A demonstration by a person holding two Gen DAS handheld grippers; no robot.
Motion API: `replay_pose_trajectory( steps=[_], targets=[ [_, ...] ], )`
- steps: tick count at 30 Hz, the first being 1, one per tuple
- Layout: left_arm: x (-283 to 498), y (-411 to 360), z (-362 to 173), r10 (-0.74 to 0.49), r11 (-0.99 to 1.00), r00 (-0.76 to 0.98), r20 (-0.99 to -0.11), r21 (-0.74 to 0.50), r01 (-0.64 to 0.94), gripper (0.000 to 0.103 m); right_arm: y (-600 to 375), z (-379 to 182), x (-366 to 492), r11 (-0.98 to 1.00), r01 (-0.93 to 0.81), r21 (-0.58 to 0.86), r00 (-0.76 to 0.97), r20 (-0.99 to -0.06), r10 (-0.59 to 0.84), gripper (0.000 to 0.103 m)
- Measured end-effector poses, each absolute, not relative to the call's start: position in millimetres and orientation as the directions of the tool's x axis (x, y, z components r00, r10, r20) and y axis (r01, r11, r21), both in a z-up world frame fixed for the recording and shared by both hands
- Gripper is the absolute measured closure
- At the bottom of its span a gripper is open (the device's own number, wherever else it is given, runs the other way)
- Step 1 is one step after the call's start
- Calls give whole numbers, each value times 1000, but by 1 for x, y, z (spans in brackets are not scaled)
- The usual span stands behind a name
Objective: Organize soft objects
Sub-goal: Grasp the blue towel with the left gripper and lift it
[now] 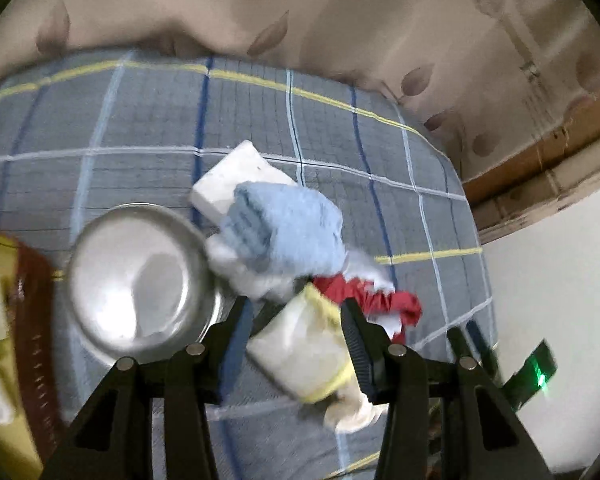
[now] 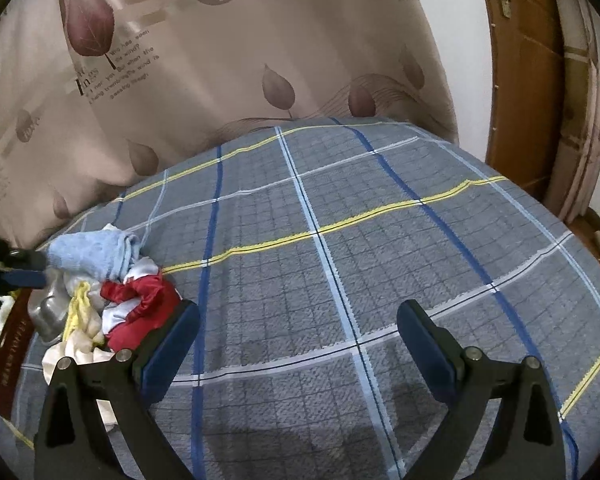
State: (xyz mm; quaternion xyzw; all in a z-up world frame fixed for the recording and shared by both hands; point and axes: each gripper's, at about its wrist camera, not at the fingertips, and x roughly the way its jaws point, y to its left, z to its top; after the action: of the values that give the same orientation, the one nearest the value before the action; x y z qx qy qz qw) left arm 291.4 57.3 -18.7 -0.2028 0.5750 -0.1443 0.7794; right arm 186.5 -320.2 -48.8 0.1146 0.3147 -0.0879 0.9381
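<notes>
A: Soft pile (image 1: 284, 248), where?

B: Bunched on the plaid bedcover (image 1: 100, 140), near its left edge in the right wrist view, close to the curtain (image 2: 220, 60). Blue towel (image 1: 288, 232) is on top, red cloth (image 1: 380, 304) just beside it, white rags underneath.

A: Anything hard in there?

B: Steel bowl (image 1: 140, 276) touching the pile's side, and a white block (image 1: 236, 180) partly under the blue towel. That view is blurry.

A: Left gripper (image 1: 296, 308)?

B: Tilted down over the pile. Partly closed, and a white cloth with yellow trim (image 1: 304, 348) fills the gap between the pads, so it's pinching that. Can't tell if the cloth is clear of the bedcover.

A: Right gripper (image 2: 300, 308)?

B: Jaws spread wide, nothing between them. It hangs over bare bedcover, well apart from the pile, which sits off its left finger.

A: Background?

B: Brown door (image 2: 520, 80) past the far right corner of the bed.
</notes>
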Motion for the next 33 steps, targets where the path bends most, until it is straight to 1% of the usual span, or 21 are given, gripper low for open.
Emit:
replay_pose_trajectory(
  steps=[5, 7, 18, 20, 21, 23, 25, 27, 30, 33],
  targets=[
    [311, 59, -28, -503, 836, 291, -814, -543, -74, 56, -321, -49, 187, 958, 221, 181, 791, -608, -67, 5],
    [316, 60, -28, -514, 825, 300, -804, -559, -85, 54, -321, -49, 187, 959, 209, 193, 795, -605, -51, 5],
    [342, 50, -31, -473, 845, 318, -822, -525, -99, 53, -322, -50, 187, 956, 198, 218, 799, -600, -29, 5],
    [342, 46, -32, -457, 856, 333, -825, -510, -86, 55, -323, -51, 187, 955, 198, 220, 799, -600, -28, 5],
    [342, 44, -32, -447, 864, 339, -828, -498, -78, 63, -323, -51, 187, 955, 197, 220, 799, -600, -27, 5],
    [342, 42, -35, -430, 871, 342, -836, -484, -89, 87, -323, -51, 186, 955, 199, 219, 799, -600, -29, 5],
    [344, 42, -41, -451, 857, 332, -829, -506, -101, 87, -323, -51, 186, 955, 201, 220, 798, -601, -29, 5],
    [344, 41, -39, -444, 860, 352, -824, -502, -88, 90, -323, -51, 186, 954, 203, 222, 798, -602, -29, 5],
    [339, 42, -26, -428, 869, 409, -806, -491, -60, 90, -324, -52, 187, 952, 206, 227, 795, -606, -27, 5],
    [332, 50, -11, -405, 870, 469, -785, -489, -66, 90, -324, -53, 188, 952, 206, 228, 793, -609, -26, 5]
  ],
)
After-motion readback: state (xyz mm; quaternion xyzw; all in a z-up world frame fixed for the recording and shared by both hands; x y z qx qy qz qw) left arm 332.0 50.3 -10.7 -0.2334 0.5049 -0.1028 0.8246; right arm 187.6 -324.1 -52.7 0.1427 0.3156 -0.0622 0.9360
